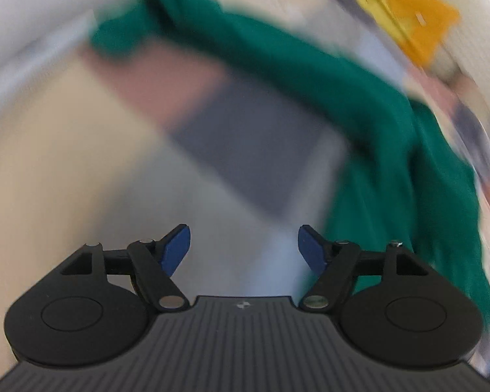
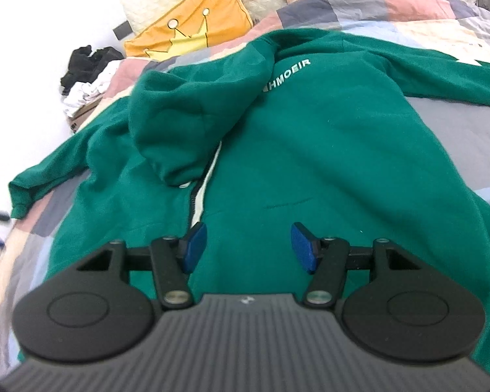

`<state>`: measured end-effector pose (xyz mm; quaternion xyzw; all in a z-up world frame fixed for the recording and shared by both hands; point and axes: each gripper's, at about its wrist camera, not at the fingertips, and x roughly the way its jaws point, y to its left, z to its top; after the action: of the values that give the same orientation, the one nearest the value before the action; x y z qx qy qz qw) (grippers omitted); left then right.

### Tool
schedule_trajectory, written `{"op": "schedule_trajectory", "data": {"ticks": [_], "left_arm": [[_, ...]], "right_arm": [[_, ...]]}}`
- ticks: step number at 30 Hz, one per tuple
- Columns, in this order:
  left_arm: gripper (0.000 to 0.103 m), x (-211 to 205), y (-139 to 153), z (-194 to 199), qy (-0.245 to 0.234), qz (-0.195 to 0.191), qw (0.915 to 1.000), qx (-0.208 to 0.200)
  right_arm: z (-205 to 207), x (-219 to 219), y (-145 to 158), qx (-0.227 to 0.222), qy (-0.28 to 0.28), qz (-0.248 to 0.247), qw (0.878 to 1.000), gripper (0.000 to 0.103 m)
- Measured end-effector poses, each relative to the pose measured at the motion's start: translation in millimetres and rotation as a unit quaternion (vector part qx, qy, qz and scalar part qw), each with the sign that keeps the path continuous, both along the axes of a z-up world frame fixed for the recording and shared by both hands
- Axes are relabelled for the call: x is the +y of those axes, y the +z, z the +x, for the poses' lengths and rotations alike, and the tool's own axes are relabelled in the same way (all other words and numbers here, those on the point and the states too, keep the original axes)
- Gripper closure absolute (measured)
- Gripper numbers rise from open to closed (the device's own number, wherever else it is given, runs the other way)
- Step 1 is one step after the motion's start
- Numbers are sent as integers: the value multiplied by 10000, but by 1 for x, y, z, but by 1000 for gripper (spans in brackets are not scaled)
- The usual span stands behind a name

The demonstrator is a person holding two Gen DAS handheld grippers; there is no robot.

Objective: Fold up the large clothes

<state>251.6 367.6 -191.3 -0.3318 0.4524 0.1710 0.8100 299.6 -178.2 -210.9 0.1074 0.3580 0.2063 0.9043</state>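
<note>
Hoodie (image 2: 310, 137) untouched beneath both empty, parted claws

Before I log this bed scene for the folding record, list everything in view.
hoodie: one, green, spread on the bed, hood flopped over its front
quilt: one, patchwork pink, grey and cream, under the hoodie
cushion: one, orange with a yellow crown, at the bed's head
clothes pile: one, black and white, beside the bed
left hand-held gripper: one, black with blue pads, open, empty
right hand-held gripper: one, same colours, open over the hoodie
</note>
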Motion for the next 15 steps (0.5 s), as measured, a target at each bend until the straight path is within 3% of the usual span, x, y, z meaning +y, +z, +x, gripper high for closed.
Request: {"op": "schedule_trajectory", "data": {"ticks": [2,6,9,15], "left_arm": [[26,-36,-15,-14,-226,-280,9993,92],[26,-88,-43,-34,-422,-491,9971,398],[26,-108,-59,-39,-350,-670,9953,610],[24,-131,-69,-36,-321,-756,9949,590]], "right_arm": [[-9,-2,4,-119,54,-86,9999,44],[-23,-5,9,-304,194,-236,9991,44],[-29,-9,9,-332,208,-250,9989,44],[-27,-13,8,-307,188,-213,9991,44]]}}
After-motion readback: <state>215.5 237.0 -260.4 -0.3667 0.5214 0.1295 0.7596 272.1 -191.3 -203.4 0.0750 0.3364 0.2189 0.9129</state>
